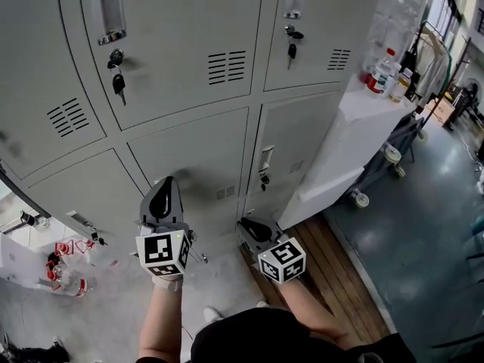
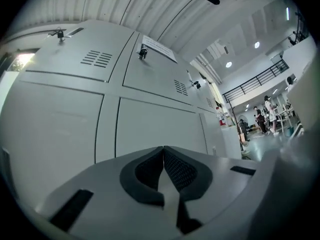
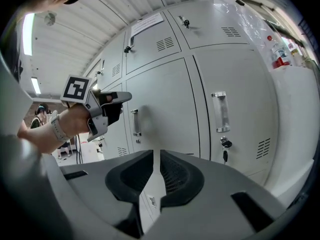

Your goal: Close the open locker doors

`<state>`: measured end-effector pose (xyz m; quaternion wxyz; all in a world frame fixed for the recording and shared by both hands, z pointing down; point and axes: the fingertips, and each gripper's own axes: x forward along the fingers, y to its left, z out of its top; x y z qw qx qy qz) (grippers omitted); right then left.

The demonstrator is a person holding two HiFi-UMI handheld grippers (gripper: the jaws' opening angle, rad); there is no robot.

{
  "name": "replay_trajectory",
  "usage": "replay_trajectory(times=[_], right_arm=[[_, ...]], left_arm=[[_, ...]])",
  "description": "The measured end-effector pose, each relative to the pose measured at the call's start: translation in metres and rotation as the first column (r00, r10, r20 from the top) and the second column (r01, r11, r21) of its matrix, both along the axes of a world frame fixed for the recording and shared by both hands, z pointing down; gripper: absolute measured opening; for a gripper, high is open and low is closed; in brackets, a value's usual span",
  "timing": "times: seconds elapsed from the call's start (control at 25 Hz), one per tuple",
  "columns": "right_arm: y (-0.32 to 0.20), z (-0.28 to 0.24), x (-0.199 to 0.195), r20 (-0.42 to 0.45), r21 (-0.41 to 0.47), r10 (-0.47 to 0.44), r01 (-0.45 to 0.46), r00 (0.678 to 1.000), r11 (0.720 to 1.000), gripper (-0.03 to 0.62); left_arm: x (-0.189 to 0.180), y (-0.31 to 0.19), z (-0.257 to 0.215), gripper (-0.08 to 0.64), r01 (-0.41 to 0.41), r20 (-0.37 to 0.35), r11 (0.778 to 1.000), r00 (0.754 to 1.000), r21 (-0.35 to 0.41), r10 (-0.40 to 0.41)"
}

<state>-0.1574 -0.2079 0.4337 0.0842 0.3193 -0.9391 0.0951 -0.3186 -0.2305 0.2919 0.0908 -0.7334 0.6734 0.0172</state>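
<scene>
Grey locker doors (image 1: 189, 74) fill the head view's upper half, with the left gripper (image 1: 168, 184) and right gripper (image 1: 248, 225) low at centre. The left gripper view shows its jaws pressed together, empty. The right gripper view shows its jaws slightly parted, also empty.

- Bright, even indoor light; ceiling lamps (image 2: 228, 64) and a tube (image 3: 28, 34) glare slightly.
- Faint soft shadows on lockers (image 1: 189, 150).
- Both gripper views: heavy fisheye, black corners, foreground soft.
- Head view: lower left washed out, blurry.
</scene>
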Motion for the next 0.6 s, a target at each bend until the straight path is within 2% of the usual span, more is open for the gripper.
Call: replay_trajectory(times=[0.16, 0.32, 0.6], right_arm=[[0.01, 0.008, 0.015, -0.003, -0.013, 0.012, -0.012, 1.0, 1.0, 0.058], [0.023, 0.018, 0.029, -0.012, -0.027, 0.019, -0.02, 1.0, 0.999, 0.052], [0.048, 0.026, 0.046, -0.019, -0.037, 0.027, -0.027, 0.999, 0.999, 0.048]], left_arm=[[0.017, 0.008, 0.048, 0.02, -0.045, -0.016, 0.995, 0.999, -0.089, 0.044], [0.033, 0.018, 0.092, 0.02, -0.091, -0.029, 0.98, 0.996, -0.179, 0.087], [0.067, 0.038, 0.142, 0.02, -0.196, -0.051, 0.945, 0.981, -0.262, 0.189]])
